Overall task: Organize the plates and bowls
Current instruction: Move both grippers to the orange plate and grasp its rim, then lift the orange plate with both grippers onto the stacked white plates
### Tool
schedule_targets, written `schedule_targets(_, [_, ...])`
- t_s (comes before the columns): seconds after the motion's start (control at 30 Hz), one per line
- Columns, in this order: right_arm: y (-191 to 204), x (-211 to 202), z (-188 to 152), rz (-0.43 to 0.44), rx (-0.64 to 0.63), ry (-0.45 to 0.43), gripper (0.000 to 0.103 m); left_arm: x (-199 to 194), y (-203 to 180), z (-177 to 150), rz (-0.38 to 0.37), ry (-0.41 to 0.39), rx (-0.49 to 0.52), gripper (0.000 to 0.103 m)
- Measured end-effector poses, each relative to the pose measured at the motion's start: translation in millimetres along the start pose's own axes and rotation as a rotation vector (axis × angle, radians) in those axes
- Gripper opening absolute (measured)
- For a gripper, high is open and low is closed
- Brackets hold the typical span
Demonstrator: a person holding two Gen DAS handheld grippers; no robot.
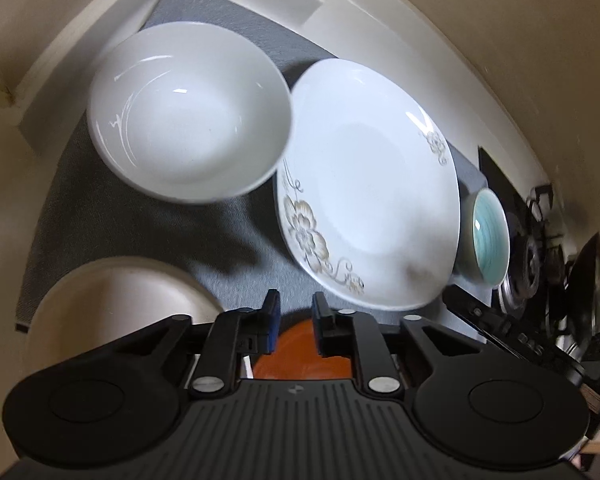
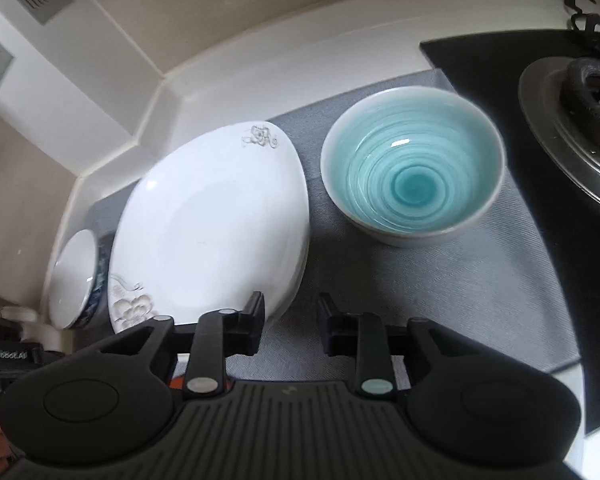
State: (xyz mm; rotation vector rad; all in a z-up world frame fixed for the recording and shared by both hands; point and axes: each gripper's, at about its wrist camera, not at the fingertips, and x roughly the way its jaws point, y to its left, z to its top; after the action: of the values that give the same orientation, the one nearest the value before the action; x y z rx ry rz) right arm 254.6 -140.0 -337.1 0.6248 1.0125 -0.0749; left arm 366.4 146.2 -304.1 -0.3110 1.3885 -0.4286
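A white bowl [image 1: 188,112] stands on the grey mat [image 1: 236,240] at the back left. Beside it lies a white plate with a flower pattern [image 1: 368,188], also in the right wrist view [image 2: 212,220]. A teal bowl [image 1: 488,236] stands to the plate's right, large in the right wrist view [image 2: 412,164]. A cream bowl [image 1: 116,304] and an orange plate [image 1: 300,354] lie near my left gripper [image 1: 296,312], which is open and empty above the orange plate. My right gripper [image 2: 290,312] is open and empty at the flower plate's near edge.
A gas stove [image 2: 580,120] on black glass lies right of the mat. A white ledge and wall [image 2: 260,64] run behind the dishes. A white bowl with a blue outside [image 2: 76,280] stands at the left in the right wrist view.
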Motion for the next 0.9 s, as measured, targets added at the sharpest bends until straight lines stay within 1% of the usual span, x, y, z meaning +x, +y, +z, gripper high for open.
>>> schedule_targets(0.03, [1, -3, -7, 0.004, -0.021, 0.020, 0.032, -3, -4, -3, 0.012, -0.002, 0.018, 0.027])
schedule_targets(0.1, [4, -5, -24, 0.005, -0.080, 0.083, 0.033, -7, -12, -11, 0.044, -0.001, 0.054, 0.035])
schedule_targets(0.2, [8, -2, -53, 0.009, -0.142, 0.163, 0.033, -12, -18, -22, 0.055, 0.003, 0.083, 0.040])
schedule_targets(0.27, [11, 3, -68, 0.005, -0.182, 0.188, 0.033, -15, -20, -28, 0.052, 0.012, 0.098, 0.041])
schedule_targets(0.3, [11, 5, -73, -0.003, -0.201, 0.195, 0.031, -15, -22, -31, 0.049, 0.017, 0.109, 0.043])
schedule_targets(0.33, [12, 5, -78, -0.016, -0.227, 0.184, 0.027, -16, -25, -34, 0.050, 0.019, 0.122, 0.045])
schedule_targets(0.37, [12, 4, -79, -0.028, -0.251, 0.176, 0.014, -16, -29, -37, 0.053, 0.022, 0.136, 0.046])
schedule_targets(0.4, [10, 3, -79, -0.037, -0.259, 0.173, 0.007, -16, -32, -41, 0.056, 0.024, 0.151, 0.046])
schedule_targets(0.5, [-6, -7, -69, -0.059, -0.214, 0.149, 0.005, -14, -42, -51, 0.052, 0.047, 0.213, 0.046])
schedule_targets(0.57, [-18, -16, -64, -0.077, -0.200, 0.129, 0.005, -11, -49, -58, 0.055, 0.070, 0.246, 0.047])
schedule_targets(0.63, [-28, -24, -62, -0.060, -0.183, 0.132, 0.005, -3, -55, -63, 0.065, 0.107, 0.280, 0.047])
schedule_targets(0.73, [-38, -34, -65, -0.059, -0.143, 0.130, 0.008, 14, -66, -69, 0.092, 0.156, 0.319, 0.048])
schedule_targets(0.83, [-45, -35, -73, -0.045, -0.117, 0.138, 0.017, 34, -72, -73, 0.099, 0.207, 0.349, 0.048])
schedule_targets(0.9, [-45, -32, -78, -0.035, -0.101, 0.147, 0.030, 46, -72, -75, 0.114, 0.229, 0.353, 0.048])
